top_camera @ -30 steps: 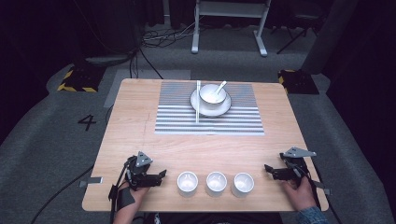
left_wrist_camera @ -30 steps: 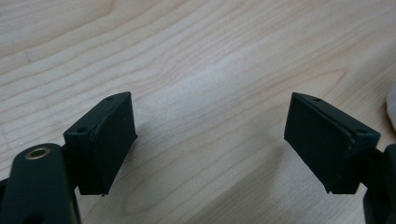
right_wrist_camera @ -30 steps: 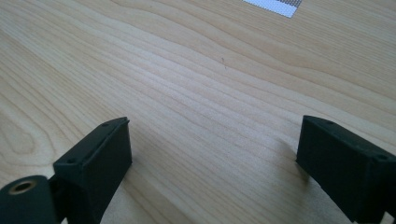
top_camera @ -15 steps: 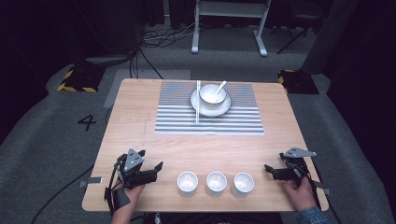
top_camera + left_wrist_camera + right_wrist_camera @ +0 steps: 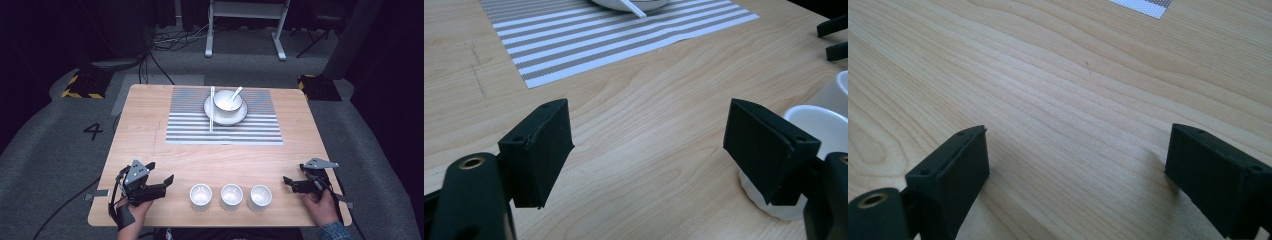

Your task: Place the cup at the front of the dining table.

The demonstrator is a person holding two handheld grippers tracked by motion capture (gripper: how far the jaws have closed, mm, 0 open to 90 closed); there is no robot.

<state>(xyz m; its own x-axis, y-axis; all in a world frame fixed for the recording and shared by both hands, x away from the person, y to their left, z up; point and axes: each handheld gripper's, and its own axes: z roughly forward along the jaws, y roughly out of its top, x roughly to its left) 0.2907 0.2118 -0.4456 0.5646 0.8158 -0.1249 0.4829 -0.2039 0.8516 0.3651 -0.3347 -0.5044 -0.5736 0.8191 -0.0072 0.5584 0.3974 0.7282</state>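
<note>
**Left gripper swings toward the cups**

A dark room surrounds a wooden table (image 5: 150, 130) with a striped mat (image 5: 225, 117) in the upper middle of the high view; on the mat sit a plate with a bowl (image 5: 227, 102) and spoon, with chopsticks (image 5: 212, 107) alongside. Three white cups stand in a row along the lower edge: left cup (image 5: 200, 196), middle cup (image 5: 231, 195), right cup (image 5: 260, 196).

Compared with a second ago, the left gripper (image 5: 167, 181) has dropped toward the lower left corner and turned its jaws rightward, toward the row. The likely meaning is that the reach for the left cup is beginning; nothing is held yet. The right gripper (image 5: 288, 181) has not moved.

Now the left gripper lies low and nearly level, jaws spread wide and empty, tips just short of the left cup. In the left gripper view that cup (image 5: 819, 125) sits at the lower right, just behind the right-hand jaw. The right gripper rests at the lower right of the high view, jaws wide apart over bare wood, pointing left at the right cup and near it, not touching.
</note>
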